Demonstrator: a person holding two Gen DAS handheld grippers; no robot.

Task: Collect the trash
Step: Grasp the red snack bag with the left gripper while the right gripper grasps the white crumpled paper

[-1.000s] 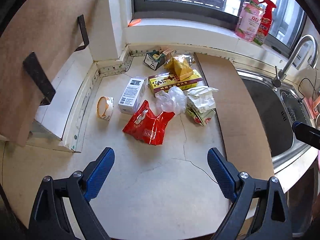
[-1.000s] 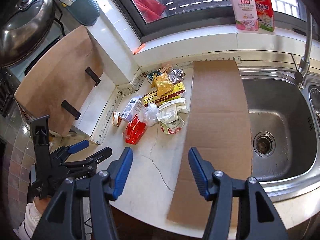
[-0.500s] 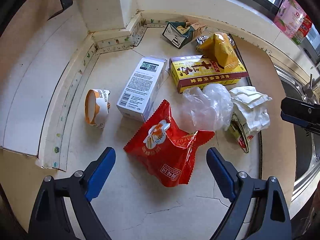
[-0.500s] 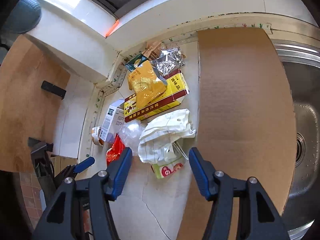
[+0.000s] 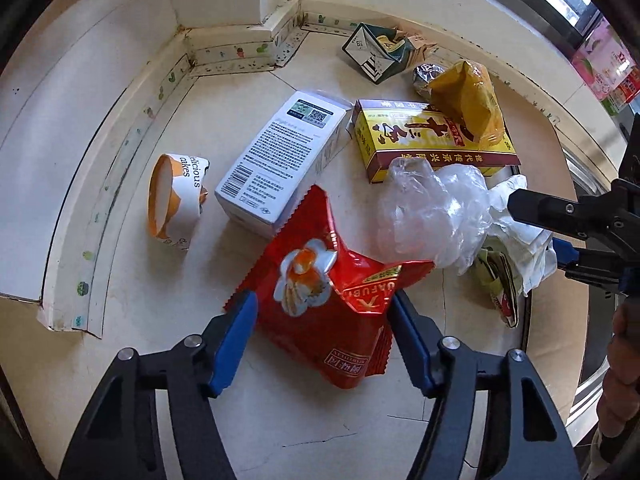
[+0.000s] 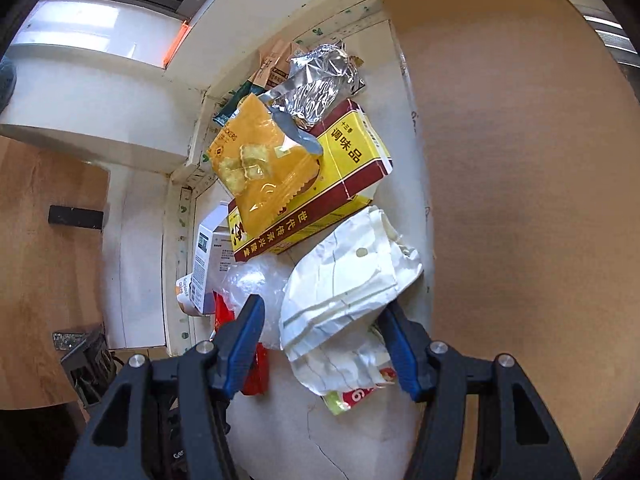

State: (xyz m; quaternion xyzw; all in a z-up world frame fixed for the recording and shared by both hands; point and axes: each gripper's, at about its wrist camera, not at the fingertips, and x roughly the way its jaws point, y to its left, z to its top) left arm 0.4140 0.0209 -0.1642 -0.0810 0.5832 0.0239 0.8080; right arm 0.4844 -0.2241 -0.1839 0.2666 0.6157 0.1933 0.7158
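A pile of trash lies on the beige counter. My left gripper (image 5: pixel 322 314) is open, its blue fingers on either side of a red snack bag (image 5: pixel 328 312). My right gripper (image 6: pixel 322 320) is open around crumpled white paper (image 6: pixel 344 280), which lies over a green wrapper (image 6: pixel 348 398). It also shows in the left wrist view (image 5: pixel 560 236) at the right edge. Nearby lie a clear plastic bag (image 5: pixel 432 216), a white box (image 5: pixel 280 160), a yellow-and-maroon box (image 5: pixel 424 140), a yellow cracker bag (image 6: pixel 260 168), foil (image 6: pixel 320 88) and a torn paper cake cup (image 5: pixel 172 196).
A crumpled dark green carton (image 5: pixel 376 52) lies by the back wall. A brown cardboard sheet (image 6: pixel 520 200) covers the counter to the right of the pile. A raised white ledge (image 5: pixel 120 128) borders the pile on the left. Bottles (image 5: pixel 604 68) stand on the sill.
Both grippers have moved forward and down into the pile. The left now straddles the red snack bag; the right now straddles the white paper. Both stay open.
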